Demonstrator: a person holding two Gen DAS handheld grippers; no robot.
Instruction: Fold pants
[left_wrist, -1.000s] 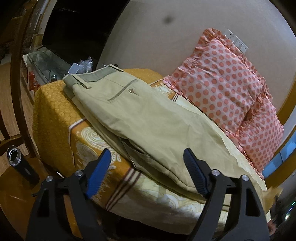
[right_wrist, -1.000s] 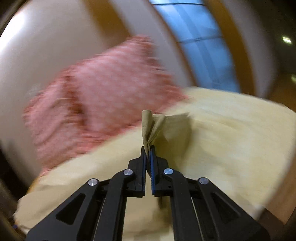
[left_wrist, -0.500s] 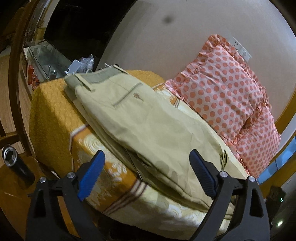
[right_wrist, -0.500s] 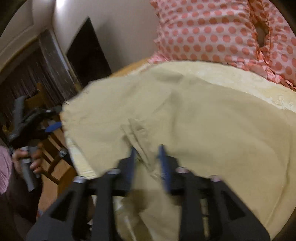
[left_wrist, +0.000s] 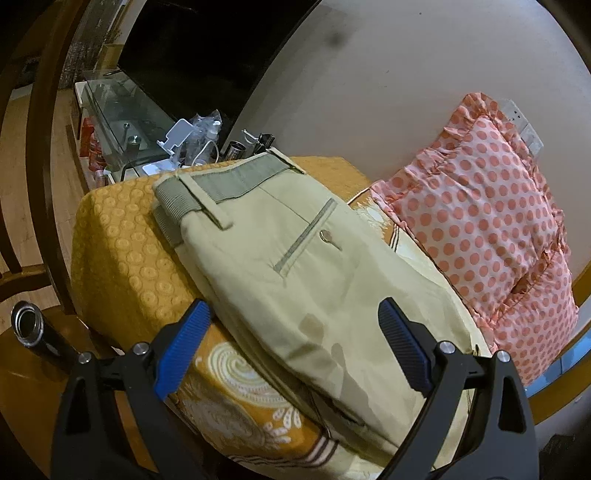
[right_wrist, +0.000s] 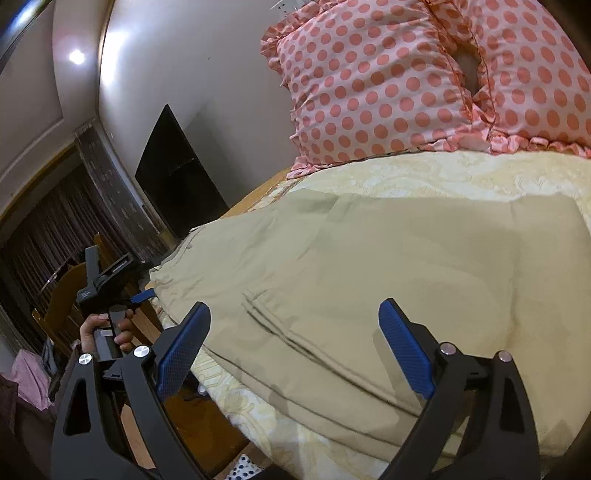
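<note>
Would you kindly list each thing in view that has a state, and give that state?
Pants: folded over, flat on the bed, released.
Left gripper: open, empty.
Right gripper: open, empty.
Pillows: propped against the wall.
Pocket button: fastened, as far as shows.

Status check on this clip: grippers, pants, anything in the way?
Left gripper open, empty. Right gripper open, empty. Pants folded flat on the bed, nothing gripped. Pillows sit behind, apart from the pants.
</note>
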